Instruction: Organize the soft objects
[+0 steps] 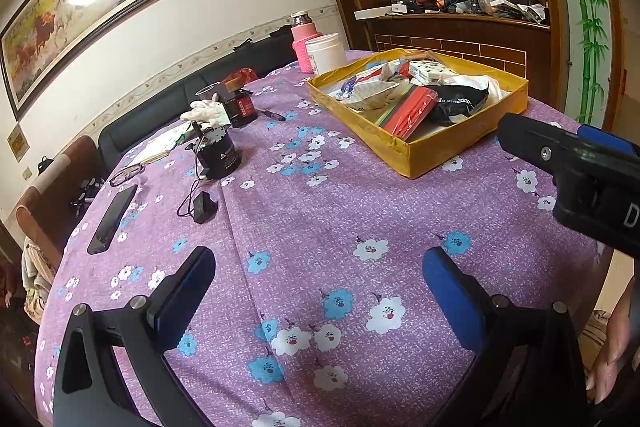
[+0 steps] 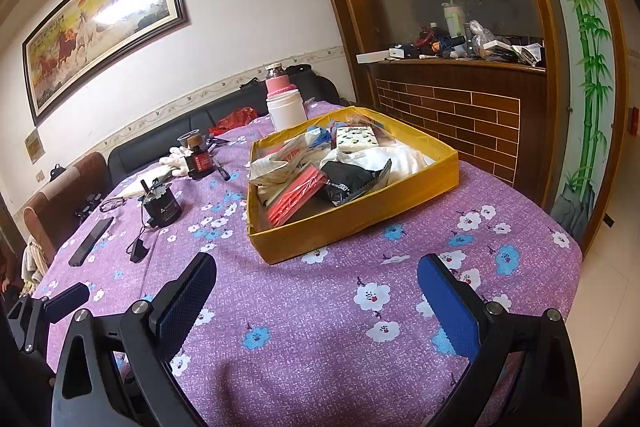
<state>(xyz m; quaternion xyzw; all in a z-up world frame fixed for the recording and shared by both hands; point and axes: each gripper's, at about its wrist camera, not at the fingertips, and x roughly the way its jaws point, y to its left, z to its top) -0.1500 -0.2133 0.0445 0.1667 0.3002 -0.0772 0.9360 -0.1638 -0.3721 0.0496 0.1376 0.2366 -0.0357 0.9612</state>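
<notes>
Jaws of left gripper [image 1: 319,283] and right gripper [image 2: 316,287] gape empty; approach yellow tray [image 2: 360,223] low, pinch soft packets centrally.

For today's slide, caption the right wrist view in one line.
Open right gripper hovers before a yellow tray of soft packets on a floral tablecloth.

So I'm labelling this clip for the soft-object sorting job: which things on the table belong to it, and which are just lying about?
Belonging to the job:
- shallow yellow cardboard tray
- red zip pouch
- black foil packet
- patterned tissue pack
- white cloth glove, possibly

Just lying about:
- black smartphone
- black cylindrical tin
- white plastic tub
- black marker pen
</notes>
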